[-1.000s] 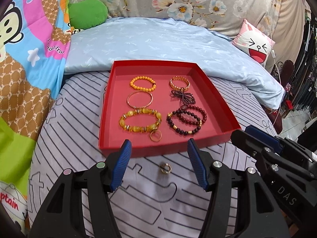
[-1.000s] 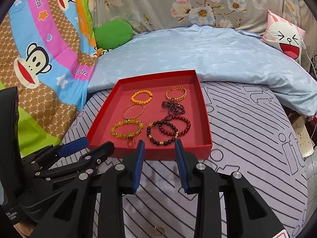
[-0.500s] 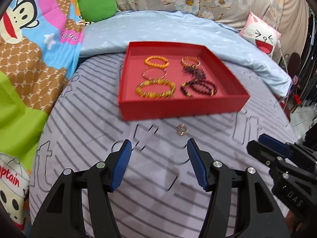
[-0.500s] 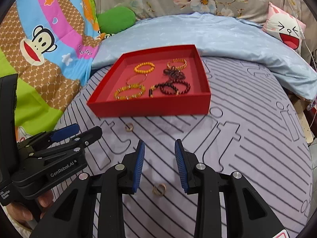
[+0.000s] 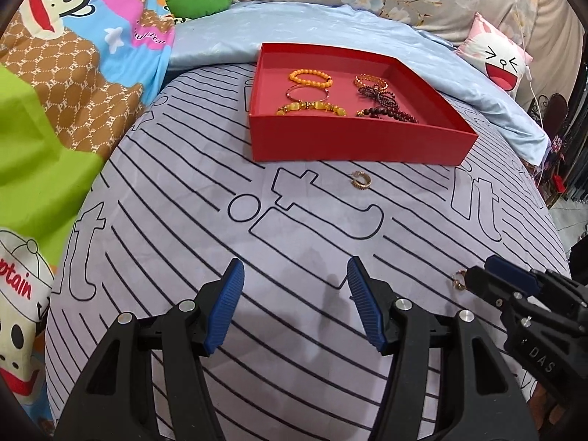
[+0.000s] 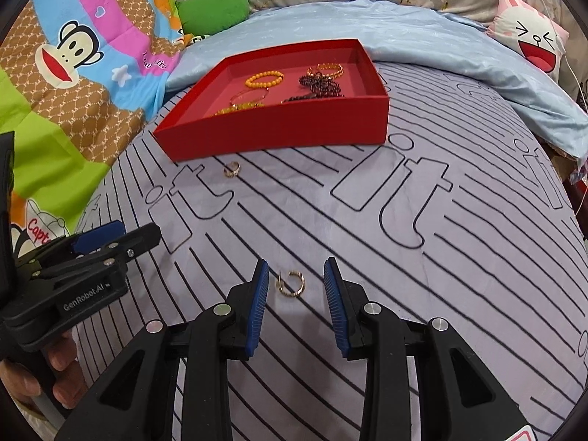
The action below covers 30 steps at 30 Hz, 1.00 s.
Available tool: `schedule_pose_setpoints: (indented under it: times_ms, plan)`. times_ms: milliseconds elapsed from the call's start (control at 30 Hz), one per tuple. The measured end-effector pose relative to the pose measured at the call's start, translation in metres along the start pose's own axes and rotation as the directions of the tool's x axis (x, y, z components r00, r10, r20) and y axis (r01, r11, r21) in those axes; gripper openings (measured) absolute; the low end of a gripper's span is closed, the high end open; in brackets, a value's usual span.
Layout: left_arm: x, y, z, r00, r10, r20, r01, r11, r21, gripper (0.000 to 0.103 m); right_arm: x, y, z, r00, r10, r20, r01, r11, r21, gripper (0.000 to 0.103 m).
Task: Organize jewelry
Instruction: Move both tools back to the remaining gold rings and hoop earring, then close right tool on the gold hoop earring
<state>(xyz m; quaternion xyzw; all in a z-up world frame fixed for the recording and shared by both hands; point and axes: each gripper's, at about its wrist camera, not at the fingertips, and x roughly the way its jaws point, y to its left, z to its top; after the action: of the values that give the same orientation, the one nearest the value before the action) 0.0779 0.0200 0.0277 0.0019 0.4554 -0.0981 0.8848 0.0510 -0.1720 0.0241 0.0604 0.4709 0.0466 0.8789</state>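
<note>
While the right gripper (image 6: pixel 294 299) stands wide around the ring (image 6: pixel 290 283) low in the frame, it should drop straight and pinch softly; the left gripper (image 5: pixel 294 307) waits wide, empty.

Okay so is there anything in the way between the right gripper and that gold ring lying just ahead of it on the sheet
Nothing visible. The right gripper is open, and the near gold ring lies on bare striped sheet right between its fingertips. The left gripper, also open, sits off to the side, and the second ring lies farther off by the red tray.
</note>
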Motion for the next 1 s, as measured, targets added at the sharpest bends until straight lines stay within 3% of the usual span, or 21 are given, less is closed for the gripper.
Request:
schedule_pose_setpoints:
  times_ms: [700,1000]
  plan:
    - [0.000,-0.005,-0.006,1.000,0.007,-0.015,-0.007,1.000,0.017,0.055,0.011,0.006,-0.007,1.000,-0.018,-0.016,0.018,0.999,-0.037,0.031]
    - [0.003,-0.006,-0.008,1.000,0.006,-0.024,-0.005,1.000,0.022,0.055,0.014,0.011,-0.009,0.998,-0.059,0.000,0.059,0.995,-0.078,0.022]
